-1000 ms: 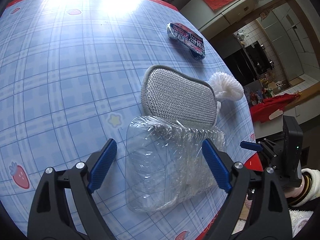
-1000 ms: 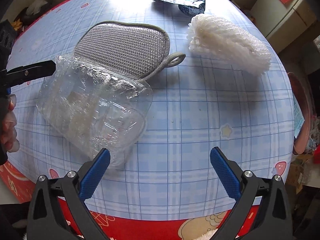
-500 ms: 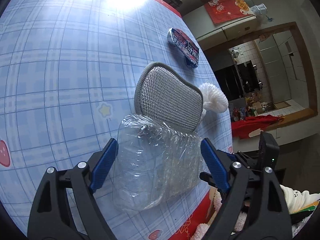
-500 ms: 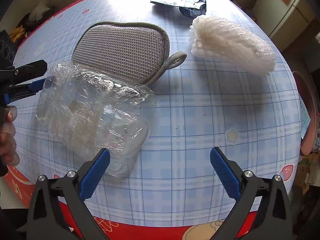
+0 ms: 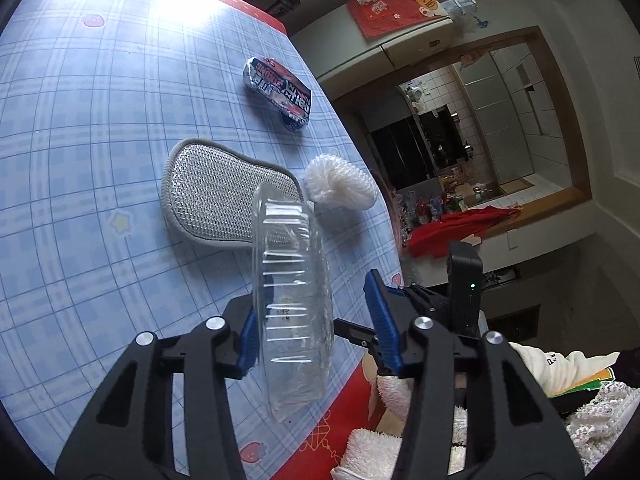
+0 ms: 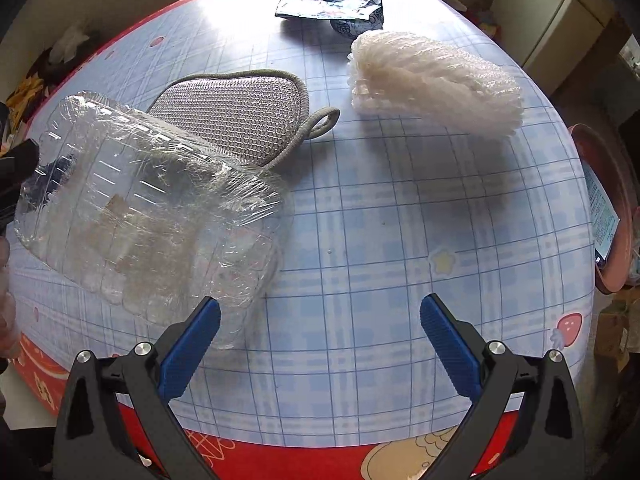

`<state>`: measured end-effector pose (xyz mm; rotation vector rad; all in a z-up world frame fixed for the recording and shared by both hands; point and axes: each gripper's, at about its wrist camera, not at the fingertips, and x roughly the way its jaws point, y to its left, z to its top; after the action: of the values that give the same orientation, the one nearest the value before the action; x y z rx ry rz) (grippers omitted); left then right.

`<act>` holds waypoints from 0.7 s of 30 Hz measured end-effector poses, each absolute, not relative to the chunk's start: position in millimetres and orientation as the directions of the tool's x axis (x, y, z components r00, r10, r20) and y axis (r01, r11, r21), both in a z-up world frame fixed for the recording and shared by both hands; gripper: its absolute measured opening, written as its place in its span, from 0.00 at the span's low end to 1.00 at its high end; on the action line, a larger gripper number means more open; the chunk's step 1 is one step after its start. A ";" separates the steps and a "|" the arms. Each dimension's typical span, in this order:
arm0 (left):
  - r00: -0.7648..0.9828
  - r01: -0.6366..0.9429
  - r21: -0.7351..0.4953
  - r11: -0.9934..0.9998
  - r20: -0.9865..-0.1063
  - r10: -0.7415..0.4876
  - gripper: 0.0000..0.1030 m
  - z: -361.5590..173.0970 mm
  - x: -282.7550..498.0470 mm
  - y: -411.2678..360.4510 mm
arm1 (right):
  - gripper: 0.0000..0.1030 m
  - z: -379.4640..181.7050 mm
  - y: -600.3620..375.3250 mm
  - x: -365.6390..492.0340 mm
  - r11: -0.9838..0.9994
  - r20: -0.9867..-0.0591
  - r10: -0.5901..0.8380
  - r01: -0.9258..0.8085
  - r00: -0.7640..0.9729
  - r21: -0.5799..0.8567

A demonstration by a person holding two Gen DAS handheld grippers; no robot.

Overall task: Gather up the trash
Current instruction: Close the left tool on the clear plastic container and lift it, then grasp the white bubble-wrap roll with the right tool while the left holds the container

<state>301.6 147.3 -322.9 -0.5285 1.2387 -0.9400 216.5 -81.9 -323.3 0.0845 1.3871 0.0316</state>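
Note:
A clear plastic food tray (image 5: 294,300) wrapped in cling film is held on edge between the fingers of my left gripper (image 5: 316,336), tilted up off the blue checked table (image 5: 80,120). In the right wrist view the tray (image 6: 148,208) hangs at the left, lifted on one side. My right gripper (image 6: 320,340) is open and empty above the table's near edge, just right of the tray. A white foam net sleeve (image 6: 436,84) and a crumpled snack wrapper (image 6: 332,4) lie farther back.
A grey mesh scouring pad (image 6: 240,112) with a loop lies behind the tray, also in the left wrist view (image 5: 224,200). A pink bowl (image 6: 604,216) stands past the table's right edge. The table has a red rim (image 6: 320,460).
My left gripper has closed on the clear tray and tipped it up onto its edge, lifting it off the table. My right gripper has stayed open and has barely moved.

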 end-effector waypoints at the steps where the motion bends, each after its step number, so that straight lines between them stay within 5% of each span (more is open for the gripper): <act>1: 0.036 0.320 -0.761 0.565 -0.586 -0.810 0.32 -324.1 299.3 141.4 | 0.95 -322.6 -82.7 215.9 0.997 -0.980 0.072 0.027 0.184 0.078; 9: 0.151 0.385 -0.715 0.583 -0.575 -0.804 0.17 -294.4 277.0 147.0 | 0.95 -287.6 -98.2 226.1 0.996 -0.951 0.085 -0.029 0.296 0.080; 18: 0.404 0.339 -0.723 0.601 -0.465 -0.787 0.13 -238.1 235.5 218.9 | 0.95 -257.5 -133.3 304.2 0.972 -0.900 -0.059 -0.180 0.432 -0.150; 21: 0.486 0.299 -0.715 0.632 -0.456 -0.746 0.13 -223.3 218.9 245.1 | 0.86 -273.6 -132.8 321.2 0.946 -0.913 -0.094 -0.251 0.396 -0.206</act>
<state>218.9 245.1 -223.3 -0.6080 0.8378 -0.6853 321.2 -132.8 -273.6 -0.3354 1.1651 0.1015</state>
